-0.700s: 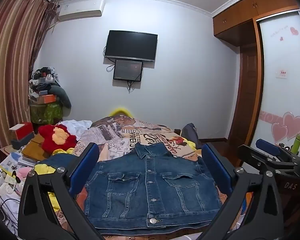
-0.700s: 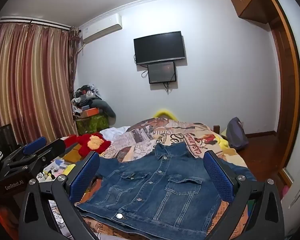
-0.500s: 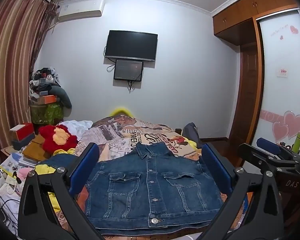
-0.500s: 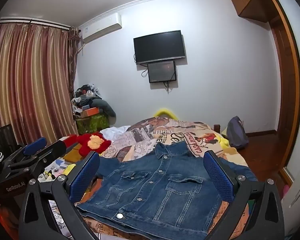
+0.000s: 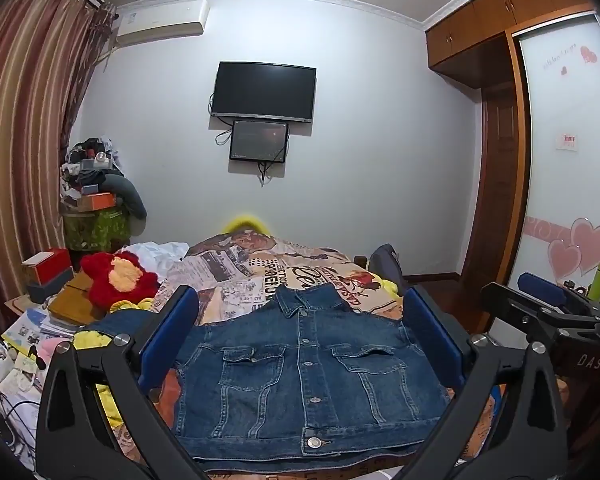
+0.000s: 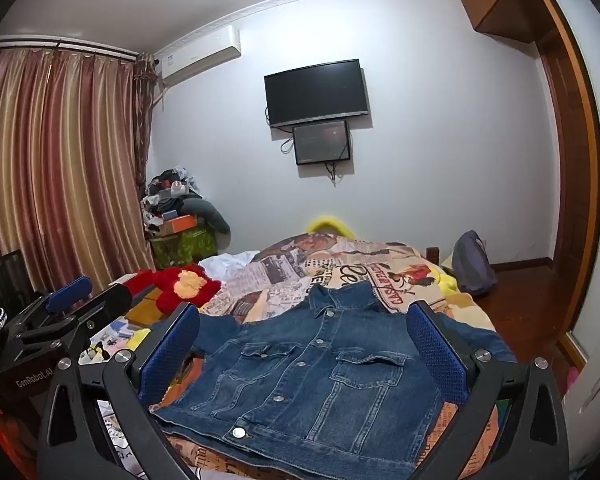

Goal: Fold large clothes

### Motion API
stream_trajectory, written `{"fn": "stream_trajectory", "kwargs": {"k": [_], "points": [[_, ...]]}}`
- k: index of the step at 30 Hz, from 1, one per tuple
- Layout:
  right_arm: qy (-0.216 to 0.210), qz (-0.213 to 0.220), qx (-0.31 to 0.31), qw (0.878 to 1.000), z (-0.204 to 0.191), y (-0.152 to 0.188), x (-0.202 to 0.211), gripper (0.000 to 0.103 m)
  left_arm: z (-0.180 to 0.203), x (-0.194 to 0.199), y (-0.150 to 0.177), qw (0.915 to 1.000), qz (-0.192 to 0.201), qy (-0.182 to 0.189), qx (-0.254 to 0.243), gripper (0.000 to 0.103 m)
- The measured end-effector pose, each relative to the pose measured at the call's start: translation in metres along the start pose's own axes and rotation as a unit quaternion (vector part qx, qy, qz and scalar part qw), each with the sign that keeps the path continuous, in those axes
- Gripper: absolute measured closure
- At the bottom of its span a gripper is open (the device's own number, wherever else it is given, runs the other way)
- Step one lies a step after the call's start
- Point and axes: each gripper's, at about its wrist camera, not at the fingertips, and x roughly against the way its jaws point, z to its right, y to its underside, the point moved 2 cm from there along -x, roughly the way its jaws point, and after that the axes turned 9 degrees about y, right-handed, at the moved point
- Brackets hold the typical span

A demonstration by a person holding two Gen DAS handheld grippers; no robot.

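A dark blue denim jacket [image 5: 308, 364] lies flat on the bed [image 5: 236, 276], front up and buttoned, with its collar towards the far wall. One sleeve [image 6: 480, 340] spreads out to the right. My left gripper [image 5: 299, 304] hovers open over the near hem, its blue pads [image 5: 168, 336] wide apart with nothing between them. My right gripper [image 6: 303, 312] is also open above the jacket [image 6: 324, 376] and empty. Each gripper shows at the edge of the other's view: the right gripper [image 5: 540, 286] on the right, the left gripper [image 6: 68, 300] on the left.
A red plush toy [image 5: 118, 280] and white cloth [image 5: 156, 252] lie on the bed's left side. Boxes, papers and cables crowd the low table [image 5: 44, 320] at the left. A backpack [image 6: 472, 264] sits on the floor right of the bed. The wardrobe [image 5: 564, 184] stands at right.
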Motion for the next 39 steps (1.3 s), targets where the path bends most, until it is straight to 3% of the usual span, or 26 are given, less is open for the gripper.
{"fn": "stream_trajectory", "kwargs": {"k": [39], "points": [[0.000,0.001,0.002,1.000,0.001,0.002,-0.004,0.000,-0.002,-0.011,0.001,0.9999,-0.010,-0.006,0.007,0.000]]}}
